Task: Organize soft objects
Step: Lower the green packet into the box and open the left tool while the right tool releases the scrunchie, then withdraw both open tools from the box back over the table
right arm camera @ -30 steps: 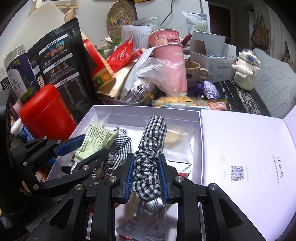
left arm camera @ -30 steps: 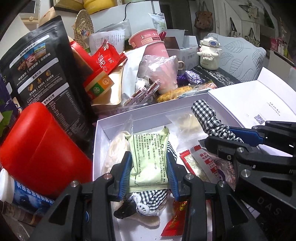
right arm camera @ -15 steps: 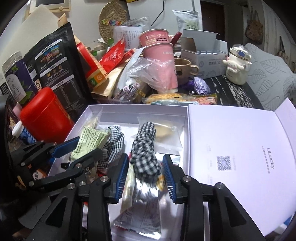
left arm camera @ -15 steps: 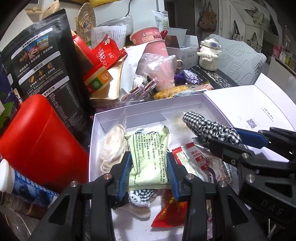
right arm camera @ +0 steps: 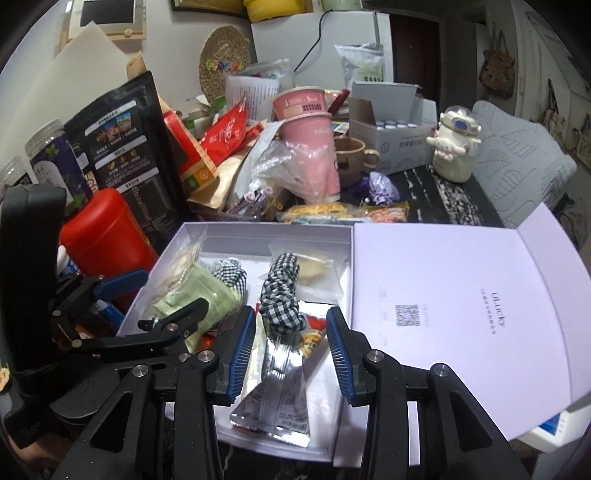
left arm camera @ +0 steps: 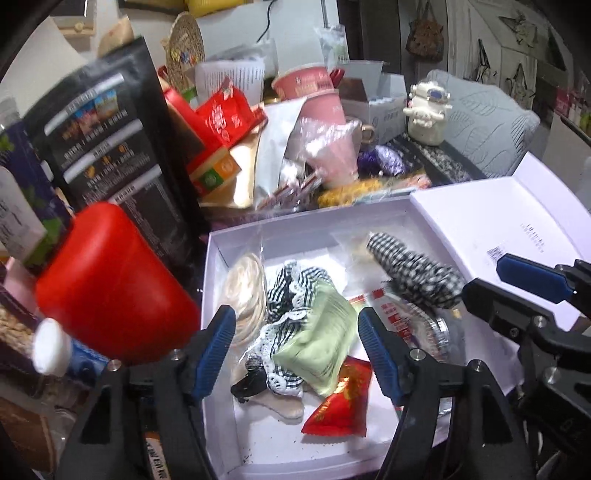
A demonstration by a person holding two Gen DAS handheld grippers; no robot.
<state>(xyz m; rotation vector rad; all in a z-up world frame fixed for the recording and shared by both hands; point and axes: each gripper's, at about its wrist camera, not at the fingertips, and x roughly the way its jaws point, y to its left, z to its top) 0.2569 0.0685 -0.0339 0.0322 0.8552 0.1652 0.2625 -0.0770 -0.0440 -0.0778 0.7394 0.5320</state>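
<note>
Left gripper point(left arm camera: 297, 350) fingers opening, pale green soft packet point(left arm camera: 321, 341) loose between them in white cardboard box point(left arm camera: 236, 236). Right gripper point(right arm camera: 291, 350) fingers spread, black-and-white checked fabric scrunchie point(right arm camera: 282, 295) unpinched mid-box.

Pale wall point(right arm camera: 48, 66) stood behind clutter, framed picture point(right arm camera: 107, 18) hung on it. White fridge-like cabinet point(right arm camera: 347, 48) at back, black cable point(right arm camera: 314, 40) trailing down its front. Dark doorway point(right arm camera: 417, 55) beside it. Grey leaf-pattern cushion point(right arm camera: 517, 162) lay at right. Worktop point(right arm camera: 443, 195) dark, white-speckled. Lighting dim, indoor.
</note>
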